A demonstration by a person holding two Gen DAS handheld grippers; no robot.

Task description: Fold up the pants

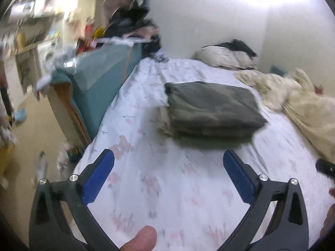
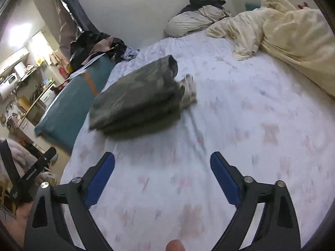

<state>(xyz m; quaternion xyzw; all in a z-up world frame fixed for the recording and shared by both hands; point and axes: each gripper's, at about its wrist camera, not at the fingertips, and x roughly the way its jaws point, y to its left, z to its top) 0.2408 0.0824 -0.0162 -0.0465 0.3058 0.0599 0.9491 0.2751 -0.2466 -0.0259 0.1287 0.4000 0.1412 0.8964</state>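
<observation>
Pants: folded, ahead of my left hand-held gripper and right hand-held gripper, both wide open, empty. I should leave the stack squared on the bed.

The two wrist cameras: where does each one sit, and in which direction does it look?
Left wrist: sits behind the open left gripper, looks down across the bed sheet at the folded pants; a fingertip shows.
Right wrist: sits behind the open right gripper, looks down at the pants from further right; part of the left gripper shows.
Shared: pants, sheet, cream blanket, pillow.
</observation>
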